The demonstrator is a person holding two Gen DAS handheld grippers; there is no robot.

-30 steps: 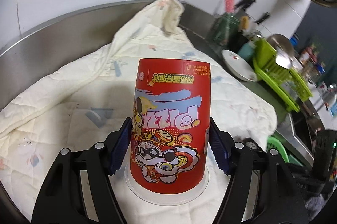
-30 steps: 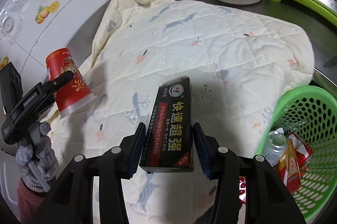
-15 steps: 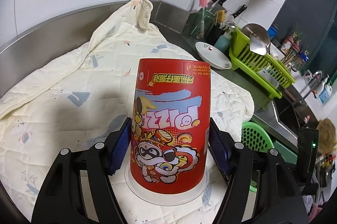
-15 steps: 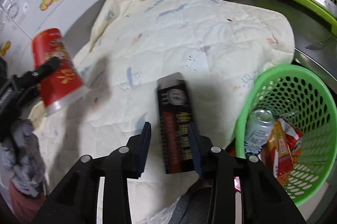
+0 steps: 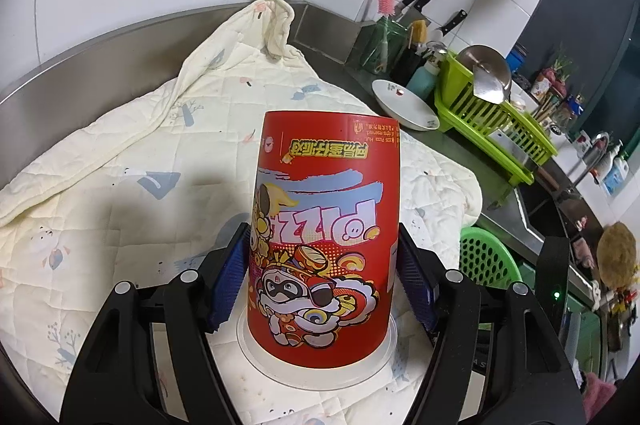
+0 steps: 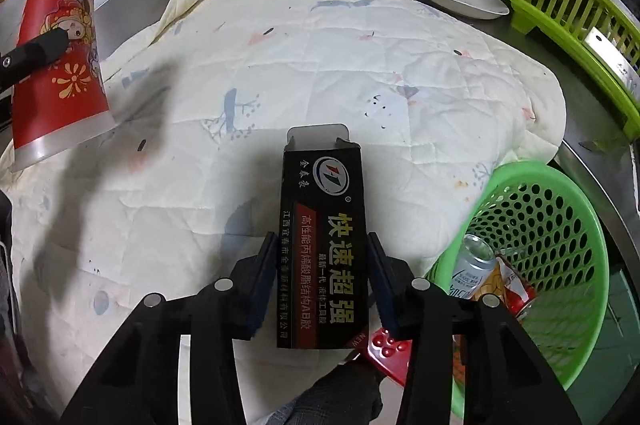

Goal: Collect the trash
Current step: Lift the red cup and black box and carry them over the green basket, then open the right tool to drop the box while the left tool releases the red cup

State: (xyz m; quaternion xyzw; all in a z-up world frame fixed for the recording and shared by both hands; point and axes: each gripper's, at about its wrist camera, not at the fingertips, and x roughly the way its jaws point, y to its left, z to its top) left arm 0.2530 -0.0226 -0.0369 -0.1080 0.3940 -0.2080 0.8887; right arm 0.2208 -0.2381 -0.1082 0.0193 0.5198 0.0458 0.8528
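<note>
The left tool (image 5: 322, 277) grips an upside-down red cup (image 5: 324, 237) above the quilt (image 5: 140, 161), while the right tool (image 6: 322, 281) clamps a black box (image 6: 324, 245) just left of the green basket (image 6: 560, 225) holding a can (image 6: 472, 265).

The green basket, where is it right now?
In the right wrist view the green basket sits at the lower right, off the quilt's edge, just right of the right gripper holding the black box.
</note>
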